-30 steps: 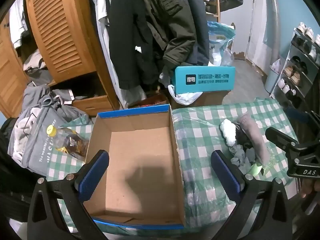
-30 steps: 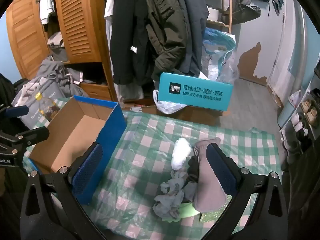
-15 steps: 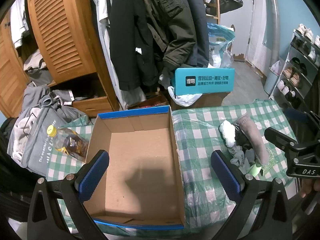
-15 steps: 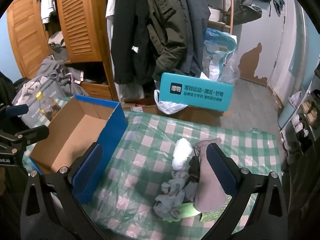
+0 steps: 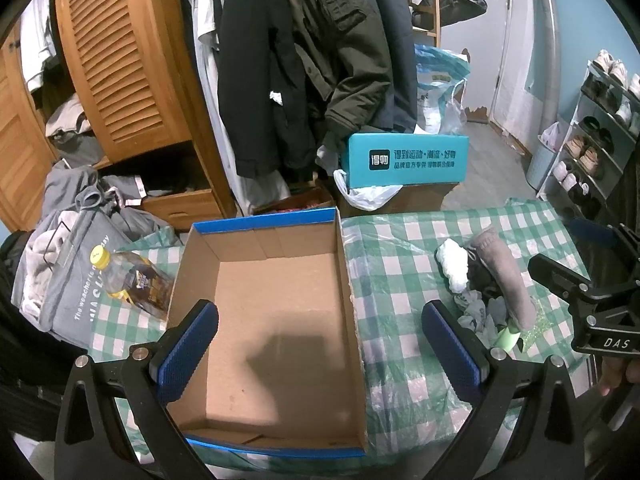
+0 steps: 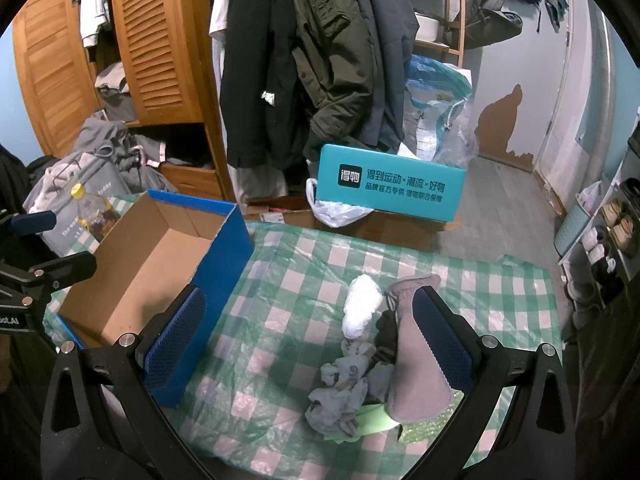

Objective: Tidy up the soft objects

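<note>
A small heap of soft things lies on the green checked tablecloth (image 6: 304, 276): a white fluffy bundle (image 6: 362, 306), a mauve sock (image 6: 416, 364), a crumpled grey cloth (image 6: 344, 388), a light green piece (image 6: 376, 420) underneath. The same white bundle (image 5: 454, 266) and mauve sock (image 5: 506, 280) show at the right of the left wrist view. An empty cardboard box with a blue rim (image 5: 276, 300) sits left of the heap. My left gripper (image 5: 318, 348) hangs open above the box. My right gripper (image 6: 316, 340) is open above the cloth, its right finger over the sock.
A yellow-capped bottle (image 5: 132, 276) lies left of the box beside a grey bag (image 5: 68, 280). Behind the table stand a teal carton (image 5: 408, 160), hanging coats (image 5: 304, 60) and a wooden wardrobe (image 5: 120, 64). A shoe rack (image 5: 596, 136) is at the right.
Both views have shifted only slightly; the grippers stay open and the objects have not moved.
</note>
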Demonstrator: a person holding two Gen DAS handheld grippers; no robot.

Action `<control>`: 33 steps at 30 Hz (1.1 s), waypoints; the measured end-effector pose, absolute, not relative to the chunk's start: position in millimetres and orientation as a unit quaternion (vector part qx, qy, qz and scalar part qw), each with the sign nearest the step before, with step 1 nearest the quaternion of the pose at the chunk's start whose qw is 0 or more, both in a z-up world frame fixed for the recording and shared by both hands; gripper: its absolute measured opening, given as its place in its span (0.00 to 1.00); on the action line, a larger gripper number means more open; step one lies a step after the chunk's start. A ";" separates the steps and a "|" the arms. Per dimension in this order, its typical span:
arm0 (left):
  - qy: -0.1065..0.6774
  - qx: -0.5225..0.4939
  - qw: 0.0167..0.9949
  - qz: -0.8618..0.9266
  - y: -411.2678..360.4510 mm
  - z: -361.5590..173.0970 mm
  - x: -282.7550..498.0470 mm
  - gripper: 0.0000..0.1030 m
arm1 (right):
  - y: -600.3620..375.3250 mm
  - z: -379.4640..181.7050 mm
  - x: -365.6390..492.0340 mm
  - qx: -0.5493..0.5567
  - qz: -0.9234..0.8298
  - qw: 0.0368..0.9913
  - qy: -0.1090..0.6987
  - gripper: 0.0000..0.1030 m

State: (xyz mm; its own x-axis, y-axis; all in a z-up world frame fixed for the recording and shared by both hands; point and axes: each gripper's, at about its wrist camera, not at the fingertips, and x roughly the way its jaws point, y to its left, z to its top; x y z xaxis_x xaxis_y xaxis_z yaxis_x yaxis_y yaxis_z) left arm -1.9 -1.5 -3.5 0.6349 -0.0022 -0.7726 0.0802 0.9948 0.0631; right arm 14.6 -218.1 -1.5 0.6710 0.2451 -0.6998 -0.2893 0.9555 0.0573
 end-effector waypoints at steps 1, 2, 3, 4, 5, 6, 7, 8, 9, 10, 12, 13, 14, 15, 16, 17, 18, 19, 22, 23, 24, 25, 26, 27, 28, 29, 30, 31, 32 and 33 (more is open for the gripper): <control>0.427 0.045 0.903 -0.023 -1.7 -3.7 -2.2 1.00 | -218.1 -1.5 14.6 -0.029 0.147 0.913 0.378 0.99; 0.426 0.044 0.903 -0.023 -1.8 -4.4 -2.7 1.00 | -218.1 -1.6 14.6 -0.029 0.146 0.913 0.378 0.99; 0.426 0.044 0.903 -0.023 -2.1 -4.3 -2.4 1.00 | -218.2 -1.6 14.6 -0.029 0.147 0.913 0.379 0.99; 0.426 0.044 0.903 -0.023 -2.0 -5.0 -2.7 1.00 | -218.2 -1.6 14.6 -0.029 0.147 0.913 0.379 0.99; 0.427 0.043 0.903 -0.023 -1.7 -5.1 -2.6 1.00 | -218.2 -1.7 14.6 -0.029 0.146 0.914 0.378 0.99; 0.427 0.042 0.903 -0.024 -2.3 -5.7 -3.1 1.00 | -218.3 -1.8 14.6 -0.029 0.146 0.913 0.378 0.99; 0.427 0.043 0.903 -0.023 -2.1 -5.4 -3.0 1.00 | -218.3 -1.8 14.6 -0.029 0.147 0.913 0.378 0.99; 0.427 0.043 0.903 -0.024 -2.1 -5.3 -2.9 1.00 | -218.3 -1.9 14.6 -0.029 0.146 0.913 0.378 0.99; 0.428 0.042 0.903 -0.024 -2.8 -6.0 -3.0 1.00 | -218.3 -1.9 14.6 -0.029 0.146 0.913 0.378 0.99; 0.428 0.042 0.903 -0.024 -3.7 -6.3 -3.5 1.00 | -218.4 -2.0 14.6 -0.029 0.147 0.913 0.378 0.99; 0.428 0.042 0.903 -0.024 -3.7 -6.0 -3.3 1.00 | -218.3 -2.1 14.7 -0.029 0.147 0.913 0.379 0.99; 0.428 0.041 0.902 -0.024 -4.3 -6.4 -3.7 1.00 | -218.2 -2.1 14.6 -0.029 0.147 0.913 0.379 0.99; 0.428 0.041 0.902 -0.024 -4.8 -6.6 -4.1 1.00 | -218.1 -2.1 14.7 -0.030 0.146 0.914 0.378 0.99; 0.428 0.041 0.903 -0.024 -4.4 -6.4 -4.3 1.00 | -218.1 -2.2 14.8 -0.030 0.147 0.913 0.379 0.99; 0.428 0.041 0.902 -0.024 -4.8 -6.5 -4.4 1.00 | -218.1 -2.2 14.7 -0.029 0.146 0.913 0.379 0.99; 0.428 0.041 0.902 -0.024 -4.4 -6.4 -4.2 1.00 | -218.0 -2.1 14.7 -0.029 0.146 0.913 0.379 0.99; 0.428 0.041 0.903 -0.025 -4.3 -6.4 -4.3 1.00 | -218.0 -2.1 14.7 -0.030 0.146 0.913 0.379 0.99; 0.428 0.041 0.903 -0.025 -4.7 -6.5 -4.5 1.00 | -217.8 -2.2 14.6 -0.030 0.147 0.913 0.379 0.99; 0.428 0.041 0.902 -0.025 -4.1 -6.2 -4.0 1.00 | -217.7 -2.0 14.6 -0.030 0.146 0.913 0.379 0.99; 0.428 0.041 0.903 -0.024 -5.0 -6.6 -4.5 1.00 | -217.7 -2.0 14.7 -0.030 0.147 0.913 0.379 0.99; 0.429 0.041 0.902 -0.025 -3.9 -6.1 -3.8 1.00 | -217.5 -1.9 14.6 -0.030 0.147 0.913 0.379 0.99; 0.429 0.041 0.902 -0.025 -4.3 -6.4 -4.0 1.00 | -217.4 -1.9 14.6 -0.030 0.147 0.913 0.379 0.99; 0.429 0.041 0.902 -0.025 -4.7 -6.6 -4.4 1.00 | -217.4 -1.9 14.6 -0.030 0.146 0.913 0.379 0.99; 0.428 0.041 0.902 -0.025 -3.7 -6.3 -4.0 1.00 | -217.3 -1.8 14.6 -0.030 0.146 0.913 0.379 0.99; 0.429 0.041 0.902 -0.025 -3.5 -6.3 -3.9 1.00 | -217.2 -1.7 14.6 -0.030 0.147 0.913 0.380 0.99; 0.429 0.041 0.902 -0.025 -3.4 -6.3 -4.1 1.00 | -217.1 -1.7 14.6 -0.030 0.147 0.913 0.380 0.99; 0.429 0.040 0.902 -0.025 -3.4 -6.4 -4.1 1.00 | -217.1 -1.6 14.6 -0.030 0.146 0.913 0.380 0.99; 0.429 0.040 0.902 -0.025 -4.6 -6.9 -5.1 1.00 | -217.0 -1.5 14.6 -0.030 0.146 0.913 0.379 0.99; 0.428 0.041 0.902 -0.025 -4.3 -6.8 -4.7 1.00 | -217.0 -1.7 14.6 -0.030 0.146 0.913 0.380 0.99; 0.429 0.041 0.902 -0.025 -3.3 -6.3 -3.8 1.00 | -217.0 -1.7 14.6 -0.030 0.146 0.913 0.380 0.99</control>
